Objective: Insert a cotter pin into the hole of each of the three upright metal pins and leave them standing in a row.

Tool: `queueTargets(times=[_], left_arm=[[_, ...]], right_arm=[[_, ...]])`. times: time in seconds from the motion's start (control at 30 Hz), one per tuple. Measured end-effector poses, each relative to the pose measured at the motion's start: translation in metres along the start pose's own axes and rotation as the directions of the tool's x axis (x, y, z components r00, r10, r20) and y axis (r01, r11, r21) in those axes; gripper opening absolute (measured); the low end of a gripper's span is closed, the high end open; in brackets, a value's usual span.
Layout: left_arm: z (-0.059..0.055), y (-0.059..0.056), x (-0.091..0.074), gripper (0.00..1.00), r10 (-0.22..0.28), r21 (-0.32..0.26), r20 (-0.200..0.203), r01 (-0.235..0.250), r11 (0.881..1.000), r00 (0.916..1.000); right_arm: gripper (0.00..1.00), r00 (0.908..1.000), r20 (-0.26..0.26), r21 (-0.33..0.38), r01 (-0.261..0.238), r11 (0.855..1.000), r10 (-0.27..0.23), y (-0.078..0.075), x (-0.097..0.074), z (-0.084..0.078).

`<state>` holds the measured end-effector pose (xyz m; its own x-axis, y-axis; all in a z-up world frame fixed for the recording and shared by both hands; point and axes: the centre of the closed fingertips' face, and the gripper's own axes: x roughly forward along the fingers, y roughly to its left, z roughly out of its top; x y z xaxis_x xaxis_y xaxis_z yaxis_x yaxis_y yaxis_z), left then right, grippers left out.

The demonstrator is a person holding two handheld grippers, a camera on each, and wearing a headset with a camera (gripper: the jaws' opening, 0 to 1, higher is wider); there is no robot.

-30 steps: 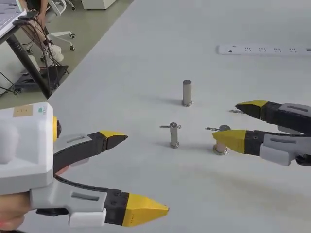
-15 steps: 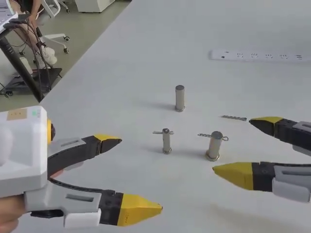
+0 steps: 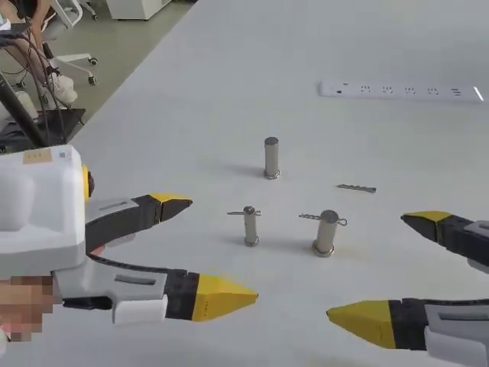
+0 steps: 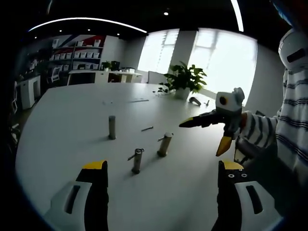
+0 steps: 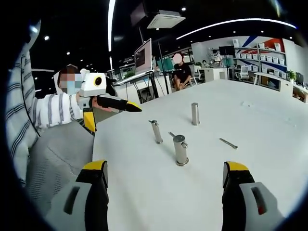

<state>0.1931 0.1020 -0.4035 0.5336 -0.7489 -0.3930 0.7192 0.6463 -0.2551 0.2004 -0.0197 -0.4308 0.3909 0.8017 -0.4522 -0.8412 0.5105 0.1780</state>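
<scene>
1. Pale grey bench (image 3: 191,115) surface extends ahead of both tongs. A white power strip (image 3: 401,90) lies on it well beyond the right tongs (image 3: 365,266).
2. Left tongs (image 3: 223,248): jaws spread wide, nothing between them, yellow tips pointing toward the pins.
3. Right tongs: jaws spread wide, nothing gripped, yellow tips pointing toward the pins from the opposite side.
4. Thin metal pin (image 3: 250,227) stands upright just ahead of the left tongs' tips. A cotter pin (image 3: 234,212) passes crosswise through its top.
5. Thick metal pin (image 3: 326,233) stands upright between the two tongs, nearer the right tongs. A second cotter pin (image 3: 309,217) passes through its top.
6. Far metal pin (image 3: 271,157) stands upright beyond the other two, well clear of both tongs.
7. Loose cotter pin (image 3: 356,187) lies flat on the bench beyond the right tongs' upper tip. It touches none of the three pins.
8. In the left gripper view, all three pins stand in the gap between that view's own two jaws.
</scene>
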Motion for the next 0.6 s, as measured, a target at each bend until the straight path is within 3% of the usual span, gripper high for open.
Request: queueTargets(times=[0.13,0.27,0.6], left_arm=[[0.007,0.008,0.011,0.94,0.009,0.004,0.003,-0.009,1.0,1.0],[0.024,0.016,0.019,0.93,0.013,-0.003,0.052,-0.013,1.0,0.9986],[0.051,0.047,0.04,0.91,0.07,0.047,0.058,-0.072,0.996,0.9959]], right_arm=[[0.98,1.0,-0.006,0.023,0.001,1.0,-0.001,-0.002,-0.001,-0.005],[0.98,1.0,-0.002,0.035,0.0,0.999,0.0,-0.001,-0.003,-0.006],[0.98,0.9998,-0.005,0.059,0.017,0.998,-0.017,-0.003,-0.009,-0.012]])
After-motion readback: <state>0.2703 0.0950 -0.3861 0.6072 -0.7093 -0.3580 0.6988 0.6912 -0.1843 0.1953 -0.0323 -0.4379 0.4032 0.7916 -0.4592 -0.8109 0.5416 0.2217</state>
